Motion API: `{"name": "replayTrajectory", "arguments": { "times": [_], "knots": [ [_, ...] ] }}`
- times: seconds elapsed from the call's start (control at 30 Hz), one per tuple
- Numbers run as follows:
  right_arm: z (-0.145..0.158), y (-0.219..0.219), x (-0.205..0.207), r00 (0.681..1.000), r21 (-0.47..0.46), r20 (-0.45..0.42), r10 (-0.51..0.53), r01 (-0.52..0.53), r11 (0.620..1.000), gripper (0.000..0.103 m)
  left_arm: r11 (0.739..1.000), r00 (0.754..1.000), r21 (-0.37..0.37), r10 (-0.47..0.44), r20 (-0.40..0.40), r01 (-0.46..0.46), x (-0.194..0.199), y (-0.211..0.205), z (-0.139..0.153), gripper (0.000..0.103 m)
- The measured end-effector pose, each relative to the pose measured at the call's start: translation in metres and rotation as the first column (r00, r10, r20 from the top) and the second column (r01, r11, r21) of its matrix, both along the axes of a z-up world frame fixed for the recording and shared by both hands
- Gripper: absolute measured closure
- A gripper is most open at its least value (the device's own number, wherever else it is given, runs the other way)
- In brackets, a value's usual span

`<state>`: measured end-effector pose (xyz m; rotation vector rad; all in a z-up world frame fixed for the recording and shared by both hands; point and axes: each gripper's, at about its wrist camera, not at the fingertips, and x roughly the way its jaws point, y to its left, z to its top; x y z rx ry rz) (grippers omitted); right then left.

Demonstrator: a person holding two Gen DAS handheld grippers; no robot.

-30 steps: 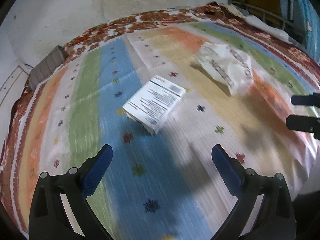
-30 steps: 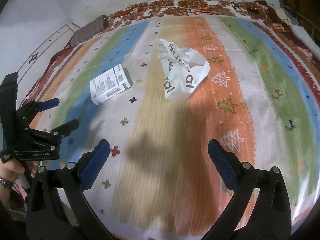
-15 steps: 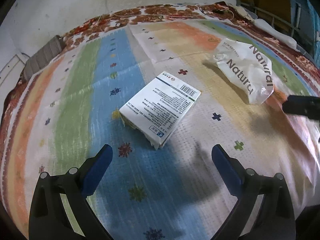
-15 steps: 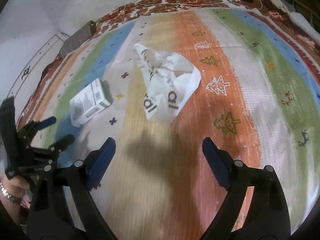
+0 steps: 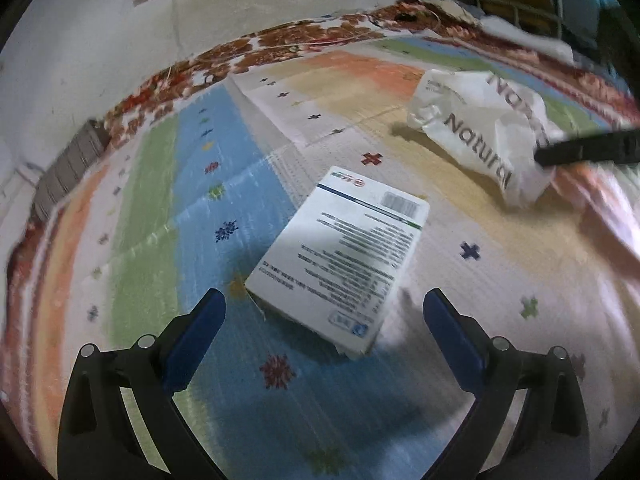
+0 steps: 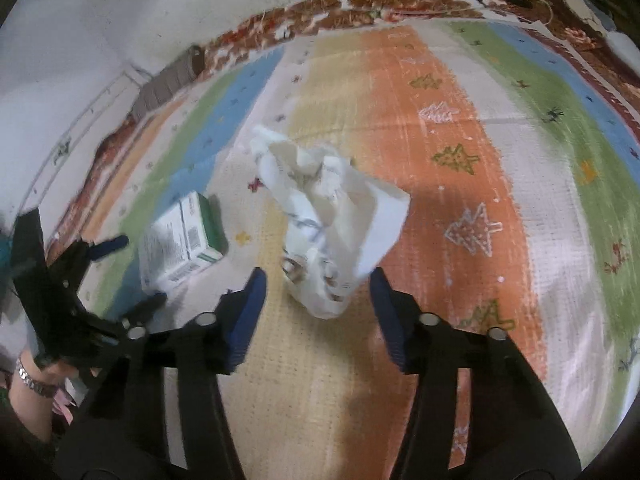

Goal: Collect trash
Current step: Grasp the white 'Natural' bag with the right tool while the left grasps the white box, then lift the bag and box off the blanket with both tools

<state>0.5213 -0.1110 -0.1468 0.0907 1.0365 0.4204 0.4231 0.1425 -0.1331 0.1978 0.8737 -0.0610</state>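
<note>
A white printed carton box (image 5: 340,256) lies flat on the striped cloth, just ahead of my open left gripper (image 5: 324,312), its near corner between the fingertips. It also shows in the right wrist view (image 6: 180,240), with the left gripper (image 6: 120,272) at its near side. A crumpled white bag printed "Natural" (image 5: 480,136) lies to the right of the box. In the right wrist view the bag (image 6: 332,228) sits just ahead of my open right gripper (image 6: 318,284), its near end between the fingertips. One right finger (image 5: 588,150) reaches the bag.
The colourful striped cloth (image 6: 460,128) covers a bed-like surface with a brown floral border (image 5: 280,44) along a white wall. A grey ribbed object (image 5: 68,172) lies at the far left edge. A metal frame (image 5: 520,8) stands at the far right.
Both grippers moved forward and down. The box and the bag now lie much nearer the fingertips. The right gripper's jaws have narrowed somewhat.
</note>
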Motion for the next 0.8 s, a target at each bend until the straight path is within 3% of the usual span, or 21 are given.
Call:
{"name": "replayTrajectory", "arguments": {
  "times": [0.07, 0.13, 0.27, 0.37, 0.43, 0.63, 0.7, 0.8],
  "knots": [
    [-0.004, 0.007, -0.002, 1.0, 0.01, -0.003, 0.024, -0.024, 1.0, 0.083, 0.998, 1.0, -0.058, 0.014, 0.002, -0.014, 0.003, 0.006, -0.004, 0.006],
    [-0.002, 0.012, -0.003, 0.999, -0.011, 0.009, 0.037, -0.037, 0.999, 0.086, 0.996, 1.0, -0.091, 0.019, -0.025, -0.021, 0.01, 0.011, -0.01, 0.006],
    [-0.001, 0.012, -0.003, 1.0, 0.003, -0.001, 0.023, -0.023, 1.0, 0.094, 0.995, 1.0, -0.094, 0.019, 0.023, -0.017, 0.013, 0.01, -0.008, 0.006],
    [-0.002, 0.01, -0.004, 1.0, 0.012, -0.006, 0.018, -0.018, 1.0, 0.096, 0.998, 1.0, -0.057, 0.002, 0.025, -0.001, 0.015, 0.0, -0.011, 0.007],
    [-0.002, 0.01, -0.005, 1.0, 0.003, -0.007, 0.01, -0.01, 1.0, 0.099, 1.0, 1.0, -0.023, 0.001, 0.019, 0.0, 0.014, -0.005, -0.016, 0.017],
    [0.003, 0.014, -0.008, 1.0, -0.011, 0.004, 0.016, -0.016, 1.0, 0.101, 0.999, 0.999, 0.053, 0.004, 0.033, -0.006, 0.009, -0.018, -0.015, 0.019],
    [0.005, 0.016, -0.008, 1.0, -0.012, 0.002, 0.018, -0.018, 1.0, 0.102, 0.999, 0.999, 0.03, 0.04, 0.018, -0.04, 0.008, -0.016, -0.013, 0.02],
    [0.009, 0.015, -0.012, 0.999, -0.001, -0.009, 0.032, -0.032, 0.999, 0.102, 0.992, 0.994, -0.093, 0.076, -0.073, -0.083, 0.008, -0.005, -0.009, 0.021]
  ]
}}
